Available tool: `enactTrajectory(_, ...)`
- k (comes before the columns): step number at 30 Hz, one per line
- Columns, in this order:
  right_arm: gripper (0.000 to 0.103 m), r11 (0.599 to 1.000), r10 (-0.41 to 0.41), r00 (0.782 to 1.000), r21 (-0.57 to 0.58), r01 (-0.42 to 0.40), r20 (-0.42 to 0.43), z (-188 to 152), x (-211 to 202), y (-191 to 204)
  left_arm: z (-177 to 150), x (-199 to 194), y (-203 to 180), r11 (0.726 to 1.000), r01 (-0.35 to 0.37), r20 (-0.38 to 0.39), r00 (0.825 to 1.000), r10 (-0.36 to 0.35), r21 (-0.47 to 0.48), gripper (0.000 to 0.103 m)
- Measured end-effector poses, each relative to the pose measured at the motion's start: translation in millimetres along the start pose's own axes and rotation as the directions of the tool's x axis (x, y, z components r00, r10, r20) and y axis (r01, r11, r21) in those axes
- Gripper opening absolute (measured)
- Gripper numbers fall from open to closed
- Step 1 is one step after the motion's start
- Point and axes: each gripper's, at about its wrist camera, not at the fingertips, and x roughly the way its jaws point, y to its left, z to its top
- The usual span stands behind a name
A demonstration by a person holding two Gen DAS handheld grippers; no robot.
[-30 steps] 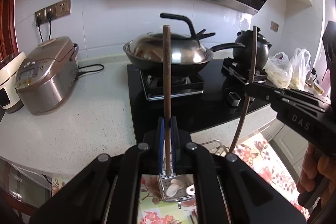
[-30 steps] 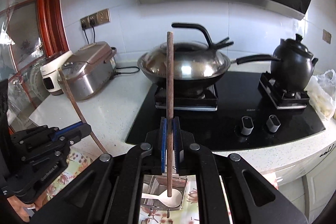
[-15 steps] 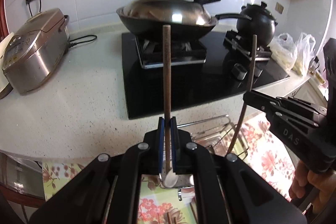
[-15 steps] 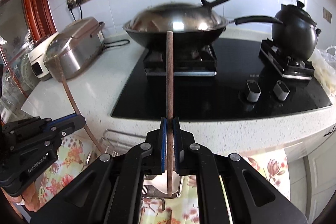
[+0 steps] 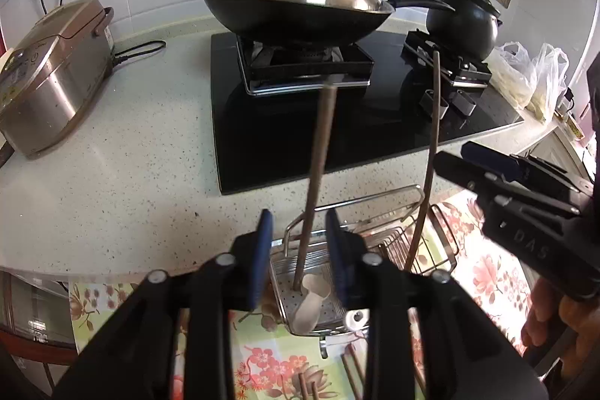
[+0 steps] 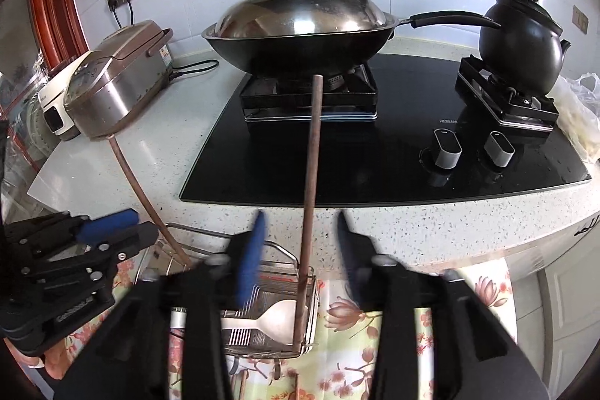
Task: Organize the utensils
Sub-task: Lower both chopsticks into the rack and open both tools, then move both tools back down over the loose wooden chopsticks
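A metal wire utensil rack (image 5: 375,235) (image 6: 262,306) stands on a flowered cloth below the counter, with a white spoon (image 5: 311,302) (image 6: 273,319) lying in it. My left gripper (image 5: 300,250) is open; a brown chopstick (image 5: 318,175) stands loose between its fingers, its tip in the rack. My right gripper (image 6: 300,246) is open too; a second brown chopstick (image 6: 311,194) leans in the rack between its fingers. Each gripper shows in the other's view, the right one (image 5: 525,194) and the left one (image 6: 75,250).
A speckled counter (image 5: 112,175) holds a black hob (image 6: 375,156) with a lidded wok (image 6: 300,29) and a black kettle (image 6: 521,40). A rice cooker (image 5: 48,70) stands at the left, plastic bags (image 5: 532,77) at the right. More chopsticks (image 5: 311,385) lie on the cloth.
Both grippers came down towards the rack and opened. The two chopsticks they held are let go and now stand in the rack, tilted.
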Motion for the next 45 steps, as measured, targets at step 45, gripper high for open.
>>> enactTrajectory(45,0.057,0.985,-0.143,0.989,0.09,0.146,-0.036,-322.7,-96.2,-21.5,-291.5,-52.8,5.3,0.998,-0.054,-0.049,0.997,0.053,-0.027,0.042)
